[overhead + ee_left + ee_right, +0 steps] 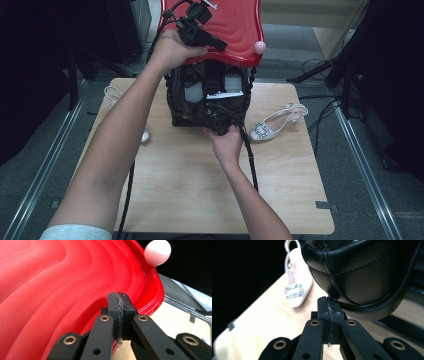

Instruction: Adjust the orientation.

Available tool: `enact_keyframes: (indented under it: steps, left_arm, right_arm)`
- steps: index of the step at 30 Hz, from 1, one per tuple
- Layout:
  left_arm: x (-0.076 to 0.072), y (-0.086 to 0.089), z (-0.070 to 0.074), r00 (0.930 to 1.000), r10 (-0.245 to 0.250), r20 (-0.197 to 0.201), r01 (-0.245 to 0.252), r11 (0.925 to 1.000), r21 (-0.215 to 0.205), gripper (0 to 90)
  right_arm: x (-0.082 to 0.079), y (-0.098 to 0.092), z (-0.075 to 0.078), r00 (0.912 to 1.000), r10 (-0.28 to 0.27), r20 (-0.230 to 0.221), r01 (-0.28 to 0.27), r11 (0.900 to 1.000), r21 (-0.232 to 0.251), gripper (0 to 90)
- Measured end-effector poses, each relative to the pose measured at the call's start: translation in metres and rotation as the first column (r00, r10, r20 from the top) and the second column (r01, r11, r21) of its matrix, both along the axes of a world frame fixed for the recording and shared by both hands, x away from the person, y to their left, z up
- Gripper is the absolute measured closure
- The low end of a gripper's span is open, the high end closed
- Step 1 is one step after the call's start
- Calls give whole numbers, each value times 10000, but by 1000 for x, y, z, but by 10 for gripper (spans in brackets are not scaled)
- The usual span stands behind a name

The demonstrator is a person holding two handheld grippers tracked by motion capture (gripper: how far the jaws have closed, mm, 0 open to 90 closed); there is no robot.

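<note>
A black stitched leather bag (180, 112) (362, 277) stands at the far middle of the wooden table (200, 190). Over it rises a red wavy moulded lid (235, 25) (62, 290) with a pink ball (260, 47) (157, 251) at its corner. My left gripper (220, 44) (117, 296) lies shut along the lid's lower edge, jaws pressed together with nothing seen between them. My right gripper (220, 127) (328, 301) is shut too, its tips touching the bag's rounded lower front edge.
A pale slingback shoe with a jewelled buckle (272, 125) (295, 287) lies right of the bag. A second pale shoe (112, 94) lies left, partly behind my left forearm. White items (197, 92) sit inside the bag. Dark stands and cables ring the table.
</note>
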State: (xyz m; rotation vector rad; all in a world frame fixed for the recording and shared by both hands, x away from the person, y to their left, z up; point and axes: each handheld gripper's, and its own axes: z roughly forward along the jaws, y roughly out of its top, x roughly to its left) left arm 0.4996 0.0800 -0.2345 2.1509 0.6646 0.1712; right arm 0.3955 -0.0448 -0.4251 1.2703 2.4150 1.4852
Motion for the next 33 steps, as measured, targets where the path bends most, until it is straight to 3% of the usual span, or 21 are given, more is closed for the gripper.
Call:
enact_keyframes:
  steps: [5, 12, 16, 17, 18, 19, 21, 25, 31, 33]
  left_arm:
    - [0, 1, 0, 10000, 7, -53, -7, 10000, -53, 896]
    - [1, 1, 0, 10000, 6, -34, -6, 10000, -34, 895]
    - [1, 4, 0, 10000, 22, 43, -22, 10000, -73, 892]
    - [1, 4, 0, 10000, 22, 43, -22, 10000, -73, 891]
    - [1, 5, 0, 10000, -22, 17, 22, 10000, -79, 891]
    - [0, 4, 0, 10000, -29, 3, 29, 10000, -62, 888]
    - [-1, 3, 0, 10000, -43, 84, 44, 10000, -50, 875]
    - [-2, 4, 1, 9997, -111, 232, 111, 9999, -18, 833]
    - [-9, 7, 3, 9995, -173, -275, 160, 9988, -470, 772]
    - [-12, 8, 3, 9987, -145, -487, 114, 9980, -622, 668]
  right_arm:
    - [18, 4, 4, 9997, -200, -141, 204, 9995, 258, 900]
    - [32, 21, 9, 9996, -280, -79, 279, 9995, -117, 900]
    - [43, 35, 0, 9988, -345, -341, 334, 9989, -337, 900]
    - [43, 35, 0, 9988, -345, -341, 334, 9989, -337, 900]
    - [44, 36, -1, 9985, -320, -450, 320, 9995, 0, 900]
    - [43, 38, -1, 9986, -292, -432, 293, 9996, 6, 900]
    - [37, 39, 1, 9997, -214, 143, 221, 9985, -496, 900]
    - [29, 31, 8, 9996, -130, 242, 134, 9997, -188, 900]
    - [13, 14, 16, 9991, 151, 391, -150, 9999, -36, 900]
    - [6, 9, 17, 9982, 286, 522, -283, 9996, -68, 889]
